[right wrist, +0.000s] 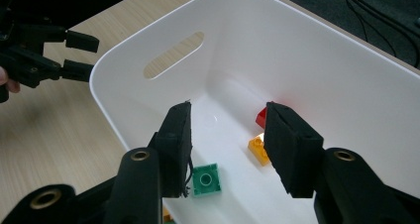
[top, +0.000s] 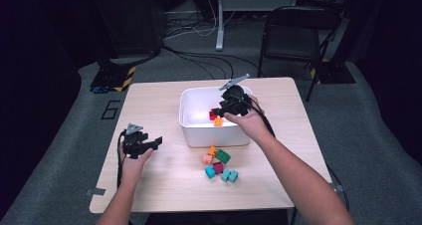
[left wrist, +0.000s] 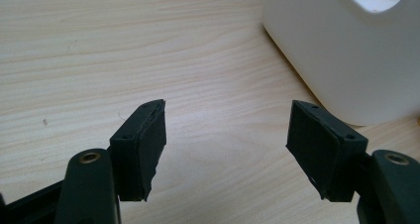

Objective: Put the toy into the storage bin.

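1. The right claw [right wrist: 228,144] hangs over the white bin [top: 191,128] at the centre of the high view; its jaws stand apart, released, with nothing between them.
2. Inside the bin lie a green brick [right wrist: 206,180], an orange brick [right wrist: 257,149] and a red brick [right wrist: 261,118].
3. The left claw [top: 158,141] sits at the left of the table [top: 149,95], released, empty.
4. A cluster of coloured bricks [top: 219,164] lies just below the bin.

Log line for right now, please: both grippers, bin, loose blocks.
left gripper: open, empty, on table | right gripper: open, empty, over bin | bin: green, orange, red blocks | loose blocks: beside bin
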The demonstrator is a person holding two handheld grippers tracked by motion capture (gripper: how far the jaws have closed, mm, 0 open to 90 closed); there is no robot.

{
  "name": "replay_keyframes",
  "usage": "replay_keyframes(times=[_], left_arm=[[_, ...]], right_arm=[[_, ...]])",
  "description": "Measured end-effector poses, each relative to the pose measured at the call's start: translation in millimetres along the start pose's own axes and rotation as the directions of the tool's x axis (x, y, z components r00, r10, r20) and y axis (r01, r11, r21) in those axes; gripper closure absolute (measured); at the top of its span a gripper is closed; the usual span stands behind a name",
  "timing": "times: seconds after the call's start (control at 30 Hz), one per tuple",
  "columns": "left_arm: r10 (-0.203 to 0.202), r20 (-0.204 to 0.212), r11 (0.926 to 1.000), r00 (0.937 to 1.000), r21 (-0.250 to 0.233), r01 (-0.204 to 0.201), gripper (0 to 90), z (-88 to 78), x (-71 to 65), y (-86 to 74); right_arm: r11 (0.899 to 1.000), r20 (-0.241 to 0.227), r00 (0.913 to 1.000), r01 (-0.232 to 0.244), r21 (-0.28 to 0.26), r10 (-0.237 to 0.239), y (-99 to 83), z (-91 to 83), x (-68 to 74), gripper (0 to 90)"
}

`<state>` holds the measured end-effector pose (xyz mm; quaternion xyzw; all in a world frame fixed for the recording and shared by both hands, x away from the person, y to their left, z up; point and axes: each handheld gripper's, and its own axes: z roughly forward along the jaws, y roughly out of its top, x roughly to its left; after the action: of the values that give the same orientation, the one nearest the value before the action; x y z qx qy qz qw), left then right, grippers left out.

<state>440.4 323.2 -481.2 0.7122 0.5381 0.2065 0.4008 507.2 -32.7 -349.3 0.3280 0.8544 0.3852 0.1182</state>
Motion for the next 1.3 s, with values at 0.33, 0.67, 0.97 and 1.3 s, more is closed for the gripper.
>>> replay_keyframes(times=[0.33, 0.67, 0.97, 1.3], left_arm=[[0.000, 0.000, 1.0000, 1.0000, -0.002, 0.000, 31.0, -0.2, 0.2, -0.1], [0.001, -0.001, 1.0000, 1.0000, 0.000, -0.001, 31.0, -0.5, -0.3, -0.2], [0.003, -0.002, 1.0000, 1.0000, 0.002, -0.003, 31.1, -0.7, -0.6, -0.2], [-0.001, -0.002, 1.0000, 1.0000, -0.001, 0.001, 31.0, -1.4, 0.2, -0.1]], right_arm=[[0.999, -0.024, 0.9989, 0.039, -0.028, -0.040, -18.8, -15.3, 19.9, 52.9], [0.997, -0.021, 0.9971, 0.072, -0.031, -0.073, -40.3, -21.9, 33.3, 52.9], [0.997, -0.038, 0.9969, 0.067, -0.034, -0.068, -61.1, -19.4, 42.5, 52.9], [0.997, -0.047, 0.9962, 0.072, -0.014, -0.073, -82.6, -6.1, 50.7, 52.9]])
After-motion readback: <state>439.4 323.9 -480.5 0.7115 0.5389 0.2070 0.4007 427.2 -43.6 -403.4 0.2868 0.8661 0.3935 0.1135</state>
